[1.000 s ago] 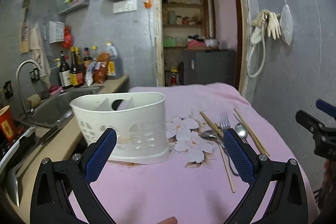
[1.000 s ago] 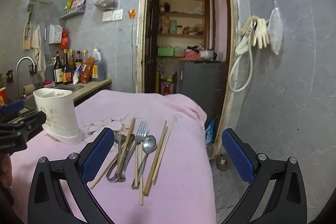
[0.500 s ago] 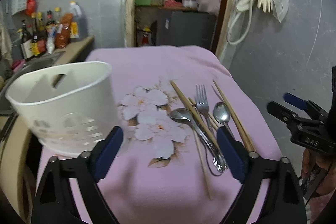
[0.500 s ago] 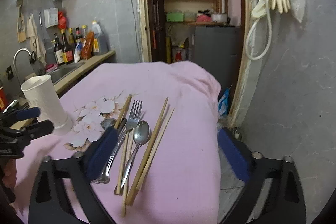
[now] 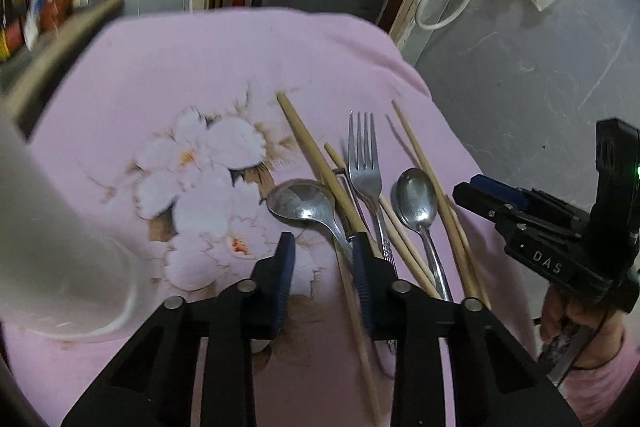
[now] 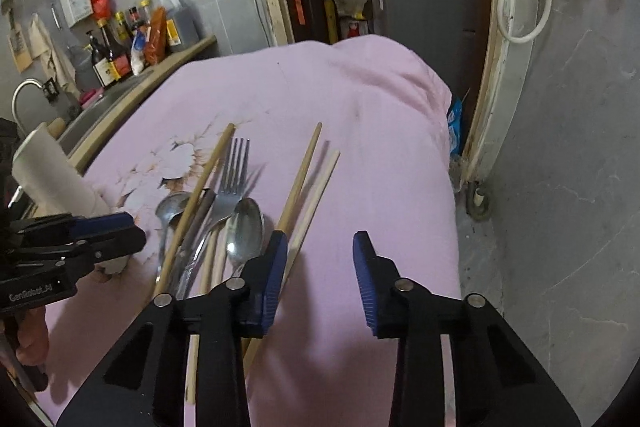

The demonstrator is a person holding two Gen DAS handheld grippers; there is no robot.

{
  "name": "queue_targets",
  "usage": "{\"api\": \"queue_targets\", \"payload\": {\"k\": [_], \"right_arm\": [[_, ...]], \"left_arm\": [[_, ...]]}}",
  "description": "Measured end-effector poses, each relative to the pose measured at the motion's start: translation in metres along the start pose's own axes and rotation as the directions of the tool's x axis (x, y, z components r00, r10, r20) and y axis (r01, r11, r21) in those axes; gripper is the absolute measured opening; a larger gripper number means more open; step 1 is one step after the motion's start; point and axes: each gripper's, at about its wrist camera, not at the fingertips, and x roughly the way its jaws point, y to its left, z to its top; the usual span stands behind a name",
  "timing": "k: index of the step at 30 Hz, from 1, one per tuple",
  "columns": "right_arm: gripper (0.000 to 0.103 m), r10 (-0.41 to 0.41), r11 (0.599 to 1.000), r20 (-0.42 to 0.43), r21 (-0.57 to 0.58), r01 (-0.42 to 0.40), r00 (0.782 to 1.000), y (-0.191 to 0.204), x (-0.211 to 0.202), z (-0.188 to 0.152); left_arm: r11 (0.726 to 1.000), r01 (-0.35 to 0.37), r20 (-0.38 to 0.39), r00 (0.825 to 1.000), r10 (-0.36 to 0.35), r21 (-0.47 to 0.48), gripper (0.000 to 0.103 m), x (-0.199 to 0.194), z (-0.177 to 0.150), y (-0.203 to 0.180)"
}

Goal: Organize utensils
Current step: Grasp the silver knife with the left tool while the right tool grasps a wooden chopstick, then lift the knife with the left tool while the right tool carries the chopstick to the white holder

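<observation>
Utensils lie in a loose heap on the pink flowered cloth over the table (image 5: 224, 67): a fork (image 5: 365, 163), a large spoon (image 5: 302, 203), a small spoon (image 5: 416, 201) and several wooden chopsticks (image 5: 316, 155) crossing among them. The white holder (image 6: 48, 171) they belong in stands at about nine o'clock of the heap, blurred at the left edge of my left view.

I judge this the approach for a first pick; nothing is sorted yet.

My left fingers (image 5: 322, 251) have just been closing and now stand narrow, above the big spoon's neck. No pad presses on anything, so I hold nothing there.

My right fingers (image 6: 320, 255) have also just been closing to a narrow gap, with bare cloth between them. The paired chopsticks (image 6: 308, 183) lie at ten o'clock, passing under the left pad.

Next I need to open again, settle over one piece, and pinch it clear of its crossed neighbours.
</observation>
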Motion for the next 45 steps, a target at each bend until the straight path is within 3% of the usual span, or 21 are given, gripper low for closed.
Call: {"api": "queue_targets", "payload": {"k": [8, 14, 22, 24, 26, 32, 39, 45], "right_arm": [[0.027, -0.002, 1.000, -0.039, 0.002, 0.002, 0.999, -0.003, 0.023, 0.015], [0.024, -0.029, 1.000, -0.071, -0.008, 0.029, 0.997, -0.004, 0.036, 0.027], [0.025, -0.062, 0.997, -0.177, -0.046, 0.055, 0.982, 0.002, 0.045, 0.038], [0.022, -0.066, 0.997, -0.196, -0.046, 0.058, 0.978, 0.003, 0.046, 0.039], [0.010, -0.062, 0.998, -0.227, -0.027, 0.057, 0.972, 0.002, 0.046, 0.041], [0.003, -0.050, 0.997, -0.280, 0.038, 0.064, 0.959, 0.001, 0.044, 0.046], [0.003, 0.020, 0.998, -0.166, 0.066, -0.009, 0.986, 0.007, 0.018, 0.023], [0.003, 0.025, 1.000, 0.040, 0.016, -0.026, 0.999, 0.017, -0.014, -0.004]], "left_arm": [[0.990, 0.094, -0.042, 0.994, -0.099, -0.109, 0.019, 0.007, 0.017, 0.028], [0.988, 0.112, -0.023, 0.993, -0.115, -0.109, 0.005, -0.003, 0.014, 0.034], [0.988, 0.118, -0.036, 0.992, -0.122, -0.099, 0.005, 0.001, 0.013, 0.031], [0.990, 0.110, -0.037, 0.993, -0.114, -0.089, 0.004, 0.005, 0.015, 0.021], [0.989, 0.118, -0.041, 0.992, -0.122, -0.091, 0.003, 0.006, 0.017, 0.017], [0.987, 0.124, -0.040, 0.991, -0.128, -0.106, 0.001, 0.001, 0.015, 0.013], [0.989, 0.123, 0.015, 0.992, -0.122, -0.080, 0.000, -0.020, 0.002, 0.007], [0.995, 0.098, 0.160, 0.983, -0.094, -0.018, 0.000, -0.052, -0.019, -0.004]]}}
